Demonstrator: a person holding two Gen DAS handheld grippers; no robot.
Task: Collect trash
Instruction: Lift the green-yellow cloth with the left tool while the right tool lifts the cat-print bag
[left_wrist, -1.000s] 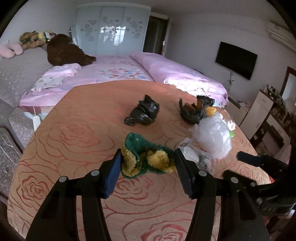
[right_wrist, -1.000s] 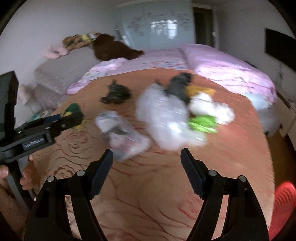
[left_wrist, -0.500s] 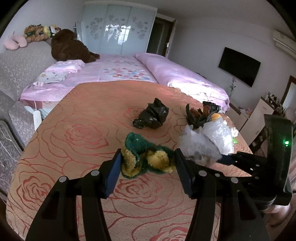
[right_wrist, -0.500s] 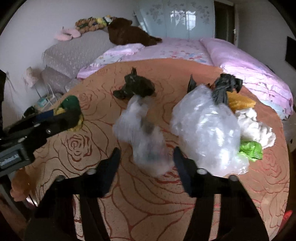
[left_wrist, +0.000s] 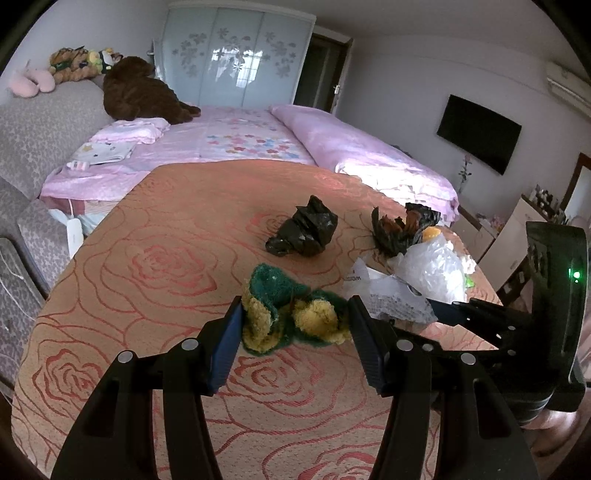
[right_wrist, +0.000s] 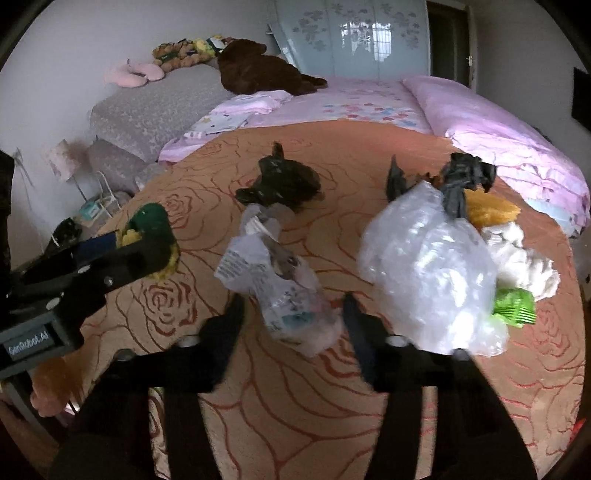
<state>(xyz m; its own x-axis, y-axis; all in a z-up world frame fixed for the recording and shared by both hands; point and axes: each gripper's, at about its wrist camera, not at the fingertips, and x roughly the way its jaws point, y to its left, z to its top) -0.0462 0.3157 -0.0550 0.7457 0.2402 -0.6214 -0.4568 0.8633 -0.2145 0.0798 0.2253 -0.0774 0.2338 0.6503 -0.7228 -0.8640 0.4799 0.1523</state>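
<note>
Two grippers busy: left gripper (left_wrist: 294, 325) clamps sponge wad (left_wrist: 291, 317) for carry-off; right gripper (right_wrist: 293, 317) jaws just reopened around crumpled wrapper (right_wrist: 280, 288), grip unclear.

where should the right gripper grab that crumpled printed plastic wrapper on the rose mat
Grip the crumpled wrapper across its bulging near end, coming from the camera's side, angled down. That end already lies between the right gripper fingers, whose jaws have just been opening; the far end tapers to a loose twist.
</note>
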